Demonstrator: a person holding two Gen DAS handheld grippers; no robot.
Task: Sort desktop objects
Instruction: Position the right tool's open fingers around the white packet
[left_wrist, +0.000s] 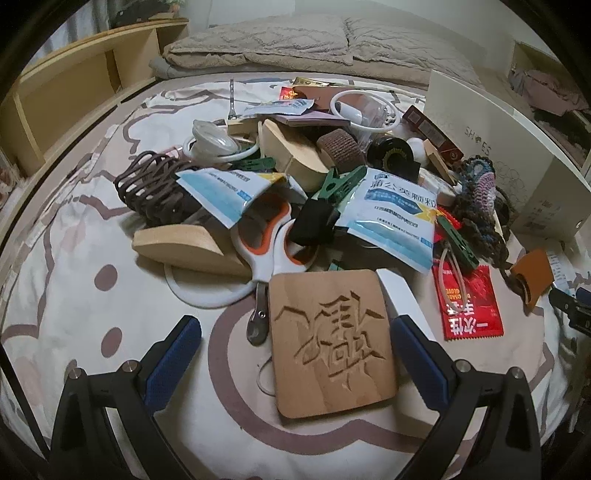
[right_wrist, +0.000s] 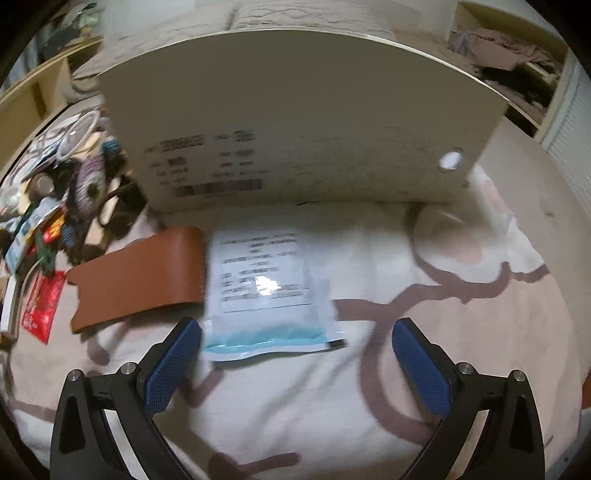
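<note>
Two hand-held grippers are seen spread wide and empty, the left hand-held gripper (left_wrist: 297, 347) framing a carved wooden coaster (left_wrist: 330, 341) at lower centre and judged next to be grasped, the right hand-held gripper (right_wrist: 297, 347) poised below a white sachet (right_wrist: 271, 291) near the shoe box (right_wrist: 295, 122) at mid-frame.

Ahead of my left gripper (left_wrist: 297, 345): carved wooden coaster (left_wrist: 332, 341) lies flat between my wide-spread fingers; scissors (left_wrist: 267, 254) touch its left edge.
Beyond it: heaped pile (left_wrist: 295, 166) blocks forward travel.
Left of the pile: bare bedsheet (left_wrist: 81, 258), passable.
Ahead of my right gripper (right_wrist: 297, 345): white sachet (right_wrist: 269, 288) lies flat, brown leather piece (right_wrist: 144, 277) just beside it.
Behind those: shoebox (right_wrist: 295, 118) wall closes the way.
Right side: open bedsheet (right_wrist: 461, 314).
</note>
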